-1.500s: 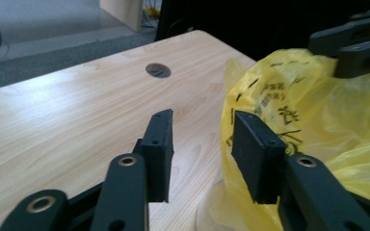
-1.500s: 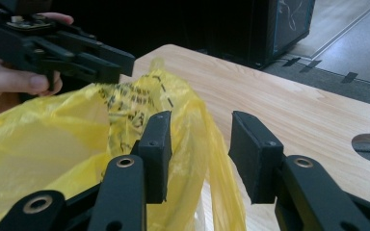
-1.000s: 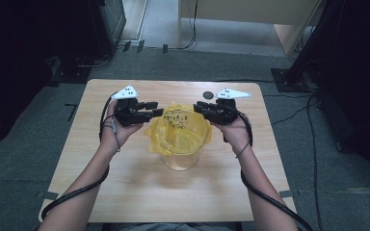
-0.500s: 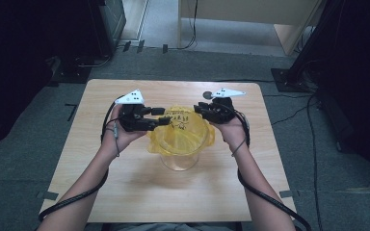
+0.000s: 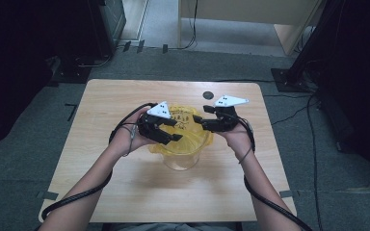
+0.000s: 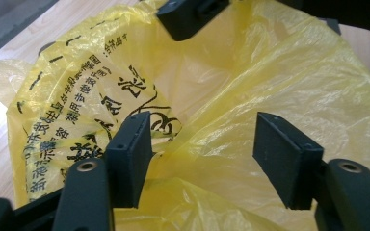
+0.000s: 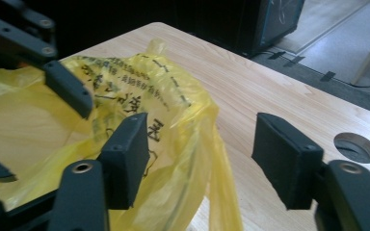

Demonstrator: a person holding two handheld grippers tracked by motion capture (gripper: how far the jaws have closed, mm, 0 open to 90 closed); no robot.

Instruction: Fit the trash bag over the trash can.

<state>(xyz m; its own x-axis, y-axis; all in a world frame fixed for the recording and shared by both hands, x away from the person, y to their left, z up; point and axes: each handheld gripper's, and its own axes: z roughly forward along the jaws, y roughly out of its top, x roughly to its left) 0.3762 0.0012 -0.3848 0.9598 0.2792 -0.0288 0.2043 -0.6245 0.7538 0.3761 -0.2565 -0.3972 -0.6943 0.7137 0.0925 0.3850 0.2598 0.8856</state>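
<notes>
We see a light wooden table (image 5: pixel 101 192) with a round hole (image 5: pixel 208 95) near its far edge, standing on grey carpet (image 5: pixel 24 183). Beyond the table lie a paler floor (image 5: pixel 231 33) and cables (image 5: pixel 289 103); dark furniture (image 5: pixel 43 33) flanks its far corners.

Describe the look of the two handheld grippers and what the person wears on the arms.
Both the left gripper and the right gripper are black, each with two flat rectangular jaw pads and a pale grey three-cornered plate with dark dots on top. A black cable trails from each along the forearm. The forearms are bare; a thin band circles each wrist.
</notes>
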